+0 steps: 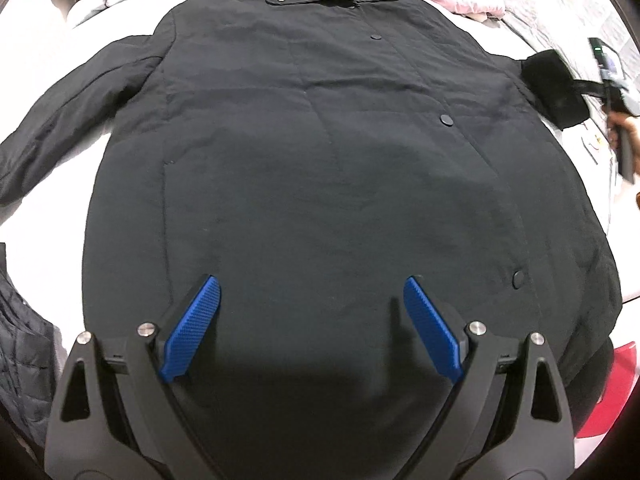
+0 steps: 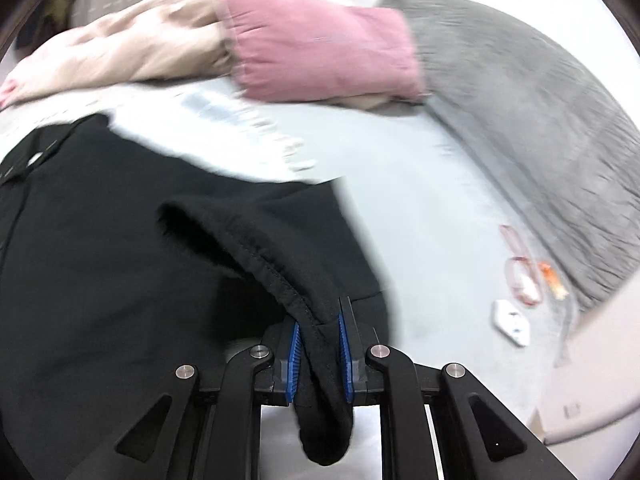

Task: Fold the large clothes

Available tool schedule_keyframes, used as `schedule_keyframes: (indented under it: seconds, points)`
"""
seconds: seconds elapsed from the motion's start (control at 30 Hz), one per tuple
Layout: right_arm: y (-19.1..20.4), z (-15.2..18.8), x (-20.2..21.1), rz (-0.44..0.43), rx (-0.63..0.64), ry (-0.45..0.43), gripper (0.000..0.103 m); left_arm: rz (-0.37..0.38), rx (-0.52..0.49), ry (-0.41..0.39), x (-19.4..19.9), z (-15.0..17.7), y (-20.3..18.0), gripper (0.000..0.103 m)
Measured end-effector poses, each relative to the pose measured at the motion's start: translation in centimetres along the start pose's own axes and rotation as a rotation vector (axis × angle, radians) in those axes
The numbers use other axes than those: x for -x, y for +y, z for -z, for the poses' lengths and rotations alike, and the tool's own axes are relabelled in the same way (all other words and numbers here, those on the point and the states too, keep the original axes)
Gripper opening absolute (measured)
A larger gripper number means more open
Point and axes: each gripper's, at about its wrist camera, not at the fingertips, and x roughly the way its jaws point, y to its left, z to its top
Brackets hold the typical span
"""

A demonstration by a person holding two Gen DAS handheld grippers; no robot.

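A black coat [image 1: 320,152] lies spread flat on the bed [image 1: 56,56], collar at the far end, one sleeve [image 1: 60,120] stretched out to the side. The left gripper [image 1: 312,320] hovers over the hem, jaws wide apart — holding nothing. The right gripper [image 2: 318,344] is clamped on the other sleeve's cuff [image 2: 256,240] (lifted, folding inward), near a pink pillow [image 2: 320,48].

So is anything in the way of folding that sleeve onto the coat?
Nothing visible. The right gripper is shut on the sleeve cuff, and the coat lies flat and bare. The left gripper hovers open above the hem, holding nothing.
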Motion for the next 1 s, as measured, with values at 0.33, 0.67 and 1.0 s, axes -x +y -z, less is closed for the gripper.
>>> schedule_keyframes:
  seconds: [0.33, 0.67, 1.0]
  points:
    - [-16.8, -2.9, -3.8, 0.573, -0.251, 0.182, 0.022, -0.054, 0.038, -0.015, 1.0, -0.7, 2.8, 0.093]
    - [-11.7, -2.2, -1.2, 0.044, -0.418, 0.151, 0.061, -0.292, 0.217, -0.125, 7.8, -6.0, 12.3, 0.093]
    - [7.7, -0.7, 3.5, -0.463, -0.311, 0.09, 0.071, -0.315, 0.665, -0.1, 15.0, -10.4, 25.7, 0.093]
